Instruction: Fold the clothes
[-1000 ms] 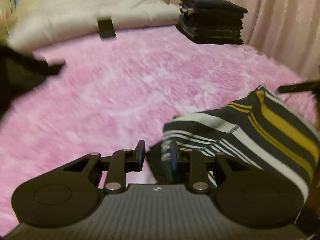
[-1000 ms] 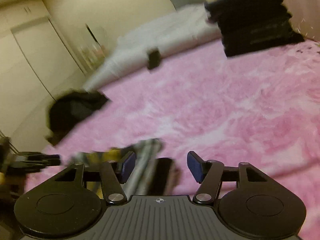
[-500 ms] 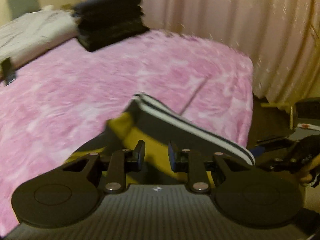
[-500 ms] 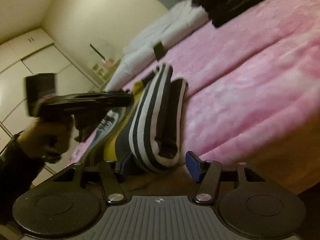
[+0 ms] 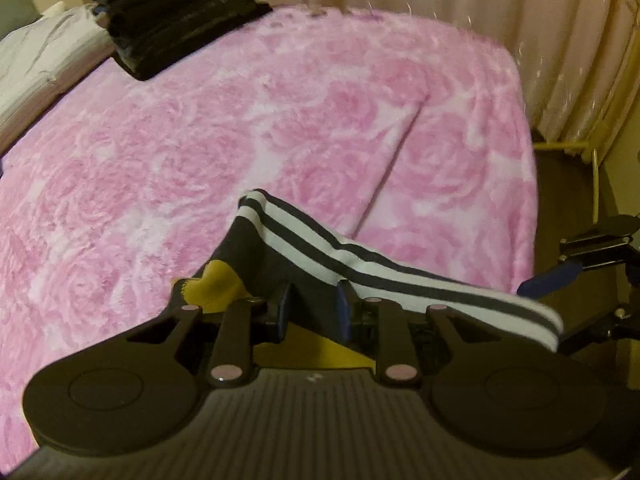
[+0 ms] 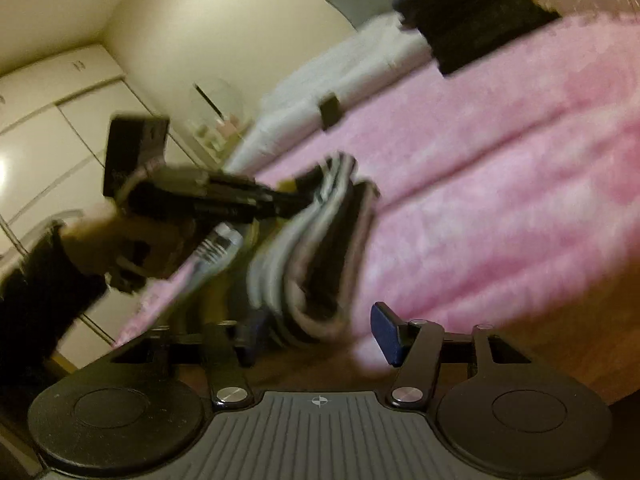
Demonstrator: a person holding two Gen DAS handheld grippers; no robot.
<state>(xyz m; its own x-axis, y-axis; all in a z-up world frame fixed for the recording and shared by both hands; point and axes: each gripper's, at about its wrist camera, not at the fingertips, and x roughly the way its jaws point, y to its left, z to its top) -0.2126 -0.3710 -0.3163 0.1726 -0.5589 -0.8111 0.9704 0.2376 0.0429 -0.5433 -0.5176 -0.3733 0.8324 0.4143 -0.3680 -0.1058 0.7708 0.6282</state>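
Note:
A folded striped garment (image 5: 320,248), navy with white and yellow bands, hangs above the pink bed cover (image 5: 200,152). My left gripper (image 5: 312,308) is shut on its dark fold and holds it up off the bed. In the right wrist view the same garment (image 6: 316,248) hangs blurred just ahead of my right gripper (image 6: 320,332), which is open with the cloth's lower end between its blue pads. The left gripper (image 6: 224,196) and the hand holding it show at the left there. The right gripper's fingers (image 5: 560,276) show at the right edge of the left wrist view.
A stack of folded dark clothes (image 5: 176,12) sits at the far end of the bed by a white duvet (image 5: 36,60). Curtains (image 5: 480,20) hang beyond the bed's far side. A small black object (image 6: 330,110) lies near the duvet. Wooden floor (image 5: 568,184) runs beside the bed.
Both grippers have swung toward the bed's edge. The striped garment has been lifted off the bed and now hangs from the left gripper, with the right gripper staying open beside it.

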